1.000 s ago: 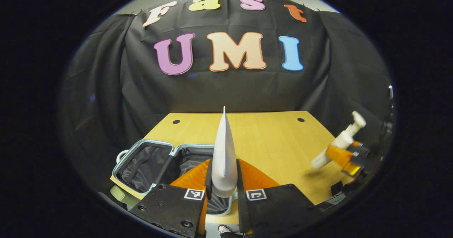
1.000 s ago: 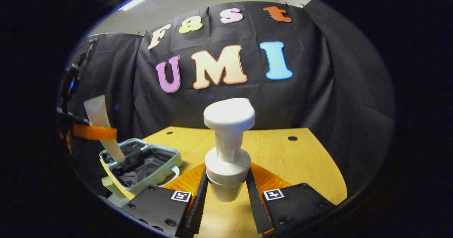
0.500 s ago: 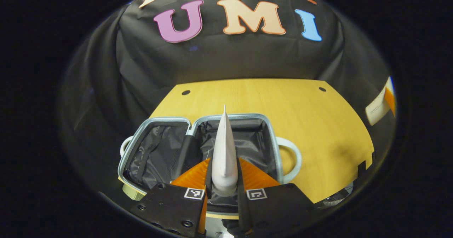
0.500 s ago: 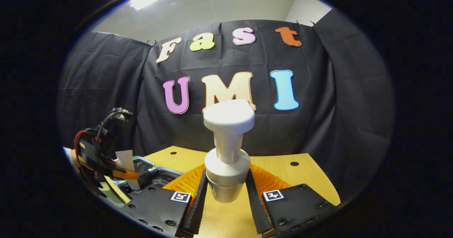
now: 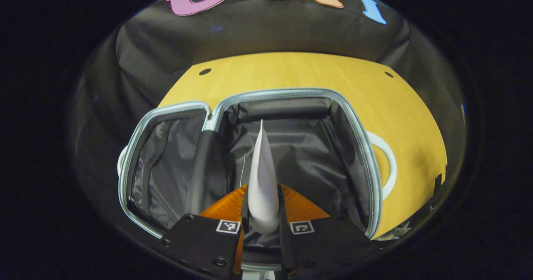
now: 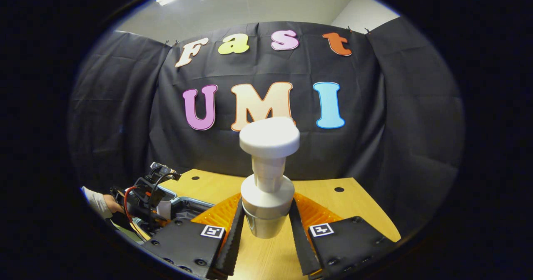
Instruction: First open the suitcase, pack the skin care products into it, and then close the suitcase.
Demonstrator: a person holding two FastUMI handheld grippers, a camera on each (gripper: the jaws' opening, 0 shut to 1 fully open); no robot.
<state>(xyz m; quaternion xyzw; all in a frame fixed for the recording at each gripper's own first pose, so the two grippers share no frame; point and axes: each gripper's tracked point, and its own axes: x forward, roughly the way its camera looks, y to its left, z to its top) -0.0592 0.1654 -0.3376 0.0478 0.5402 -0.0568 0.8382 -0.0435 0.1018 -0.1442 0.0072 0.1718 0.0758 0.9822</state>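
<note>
The suitcase (image 5: 359, 130) lies open flat on the wooden table (image 5: 291, 70), with a pale blue rim and dark fabric lining. My left gripper (image 5: 262, 187) is shut on a white tube (image 5: 261, 167), which points down into the suitcase's larger right half. My right gripper (image 6: 266, 203) is shut on a white pump bottle (image 6: 268, 180), held upright above the table (image 6: 333, 207). In the right gripper view the suitcase (image 6: 189, 203) shows at the lower left, with the tube (image 6: 165, 209) dipping into it under the left gripper's housing (image 6: 143, 190).
A white carry handle (image 5: 389, 163) sticks out from the suitcase's right side. A strap (image 5: 204, 167) runs across the hinge between the two halves. A person's sleeve and hand (image 6: 100, 203) hold the left gripper. Black cloth walls close in behind the table.
My left gripper has tipped down and moved closer over the suitcase, bringing the tube into its right half. My right gripper has stayed raised, still holding the pump bottle.
</note>
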